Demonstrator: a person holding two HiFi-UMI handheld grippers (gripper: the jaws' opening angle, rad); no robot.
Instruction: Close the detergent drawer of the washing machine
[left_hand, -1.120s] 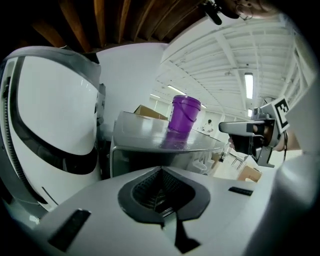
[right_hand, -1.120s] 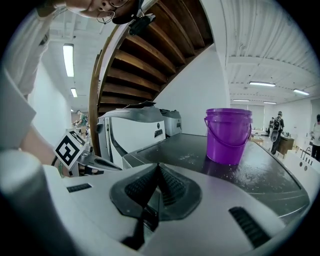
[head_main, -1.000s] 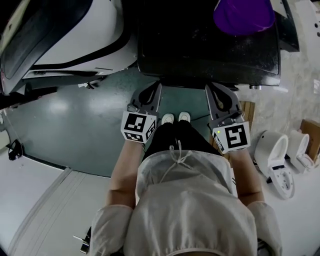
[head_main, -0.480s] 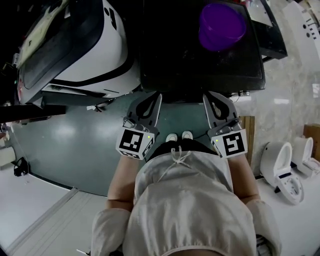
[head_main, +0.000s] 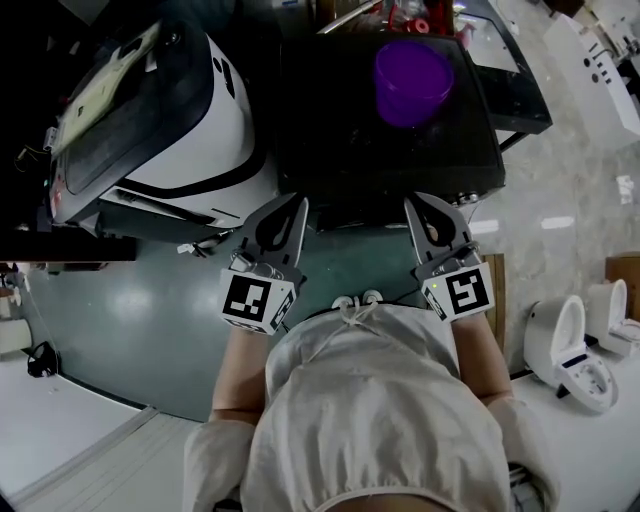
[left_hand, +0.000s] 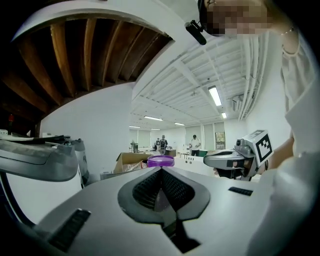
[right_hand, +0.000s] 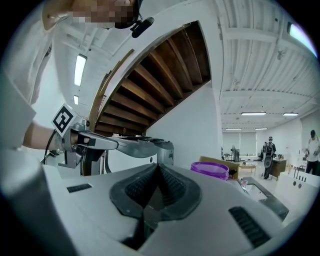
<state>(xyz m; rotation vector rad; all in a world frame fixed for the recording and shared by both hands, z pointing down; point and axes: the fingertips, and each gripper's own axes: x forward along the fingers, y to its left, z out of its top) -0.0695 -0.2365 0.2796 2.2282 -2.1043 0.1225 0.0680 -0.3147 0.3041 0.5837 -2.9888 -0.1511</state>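
Head view — left tongs (head_main: 297, 202), right tongs (head_main: 413, 200) pressed together, empty, purple tub (head_main: 412, 80) beyond

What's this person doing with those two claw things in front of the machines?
A person stands facing a dark washing machine with a purple tub on top. They hold the left gripper and the right gripper out toward its front edge. Both grippers are shut and hold nothing. The detergent drawer isn't visible in these views.
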